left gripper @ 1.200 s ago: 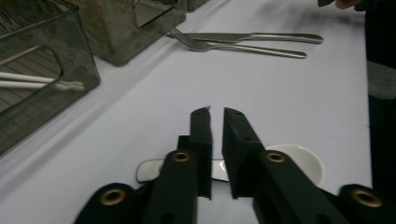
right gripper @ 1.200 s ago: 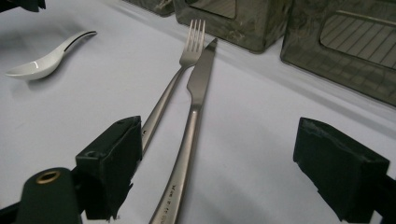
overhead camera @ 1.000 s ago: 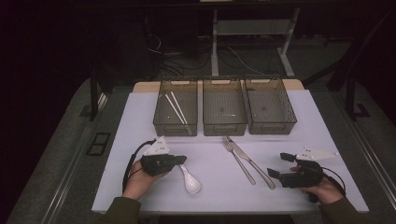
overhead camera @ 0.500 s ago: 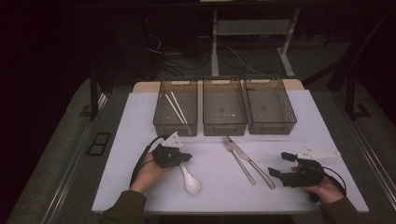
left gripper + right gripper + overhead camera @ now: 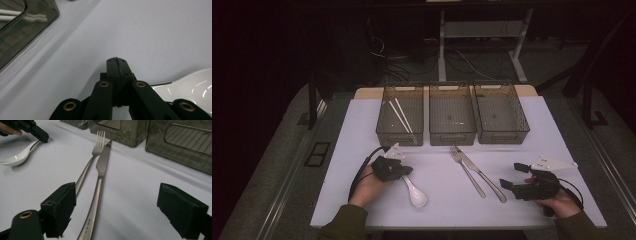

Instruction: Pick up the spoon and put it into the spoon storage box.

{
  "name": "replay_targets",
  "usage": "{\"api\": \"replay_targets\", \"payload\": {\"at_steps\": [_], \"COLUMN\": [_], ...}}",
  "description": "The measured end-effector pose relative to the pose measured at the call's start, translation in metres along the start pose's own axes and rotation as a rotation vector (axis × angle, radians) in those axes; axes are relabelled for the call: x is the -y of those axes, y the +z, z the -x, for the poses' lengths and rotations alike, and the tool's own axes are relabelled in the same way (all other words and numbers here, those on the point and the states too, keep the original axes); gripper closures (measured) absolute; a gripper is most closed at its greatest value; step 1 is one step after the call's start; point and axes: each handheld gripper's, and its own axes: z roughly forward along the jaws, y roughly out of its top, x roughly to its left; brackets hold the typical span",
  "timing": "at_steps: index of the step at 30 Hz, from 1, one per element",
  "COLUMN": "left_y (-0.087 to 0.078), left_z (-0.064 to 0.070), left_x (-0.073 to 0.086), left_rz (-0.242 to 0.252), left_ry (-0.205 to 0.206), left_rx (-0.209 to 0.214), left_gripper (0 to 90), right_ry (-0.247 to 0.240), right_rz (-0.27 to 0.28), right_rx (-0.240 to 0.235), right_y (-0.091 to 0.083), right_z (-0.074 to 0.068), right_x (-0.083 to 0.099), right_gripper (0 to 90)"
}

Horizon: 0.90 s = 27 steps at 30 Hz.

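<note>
My left gripper (image 5: pixel 404 171), fingers pressed together, rests at the handle of the white spoon (image 5: pixel 414 191) on the desk (image 5: pixel 362 130), a light, glossy, likely brittle piece best pinched mid-handle; my right gripper (image 5: pixel 512 176) waits wide.

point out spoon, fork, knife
spoon (image 5: pixel 417 196), high view, on the bowl
fork (image 5: pixel 98 143), right gripper view, on the tines
knife (image 5: pixel 103 161), right gripper view, on the blade

A dim lab: a white tabletop (image 5: pixel 362 150) on a bare stand, loose cables (image 5: pixel 412 60) on the floor behind, metal frame legs (image 5: pixel 442 45).
</note>
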Motion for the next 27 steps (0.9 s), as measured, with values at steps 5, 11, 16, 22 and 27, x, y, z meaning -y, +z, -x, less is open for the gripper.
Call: {"api": "replay_targets", "payload": {"at_steps": [5, 11, 16, 22, 27], "left_y": [-0.007, -0.016, -0.021, -0.030, -0.040], "left_z": [0.001, 0.007, 0.012, 0.016, 0.017], "left_x": [0.007, 0.014, 0.019, 0.028, 0.037], "left_rz": [-0.007, -0.003, -0.013, -0.010, 0.002], "left_ry": [-0.017, -0.026, -0.018, -0.037, -0.048], "left_rx": [-0.001, 0.008, 0.008, 0.003, 0.006], "left_gripper": [88.8, 88.8, 88.8, 88.8, 88.8], "right_ry": [0.003, 0.001, 0.004, 0.002, 0.000], "right_rz": [0.002, 0.006, 0.005, 0.008, 0.006], "right_rx": [0.002, 0.003, 0.004, 0.002, -0.001], "right_y": [0.000, -0.001, -0.001, -0.001, 0.000], "right_z": [0.000, 0.000, 0.001, 0.001, -0.001], "right_x": [0.000, 0.000, 0.000, 0.000, 0.000], "right_gripper": [15.6, 15.6, 15.6, 15.6, 15.6]}}
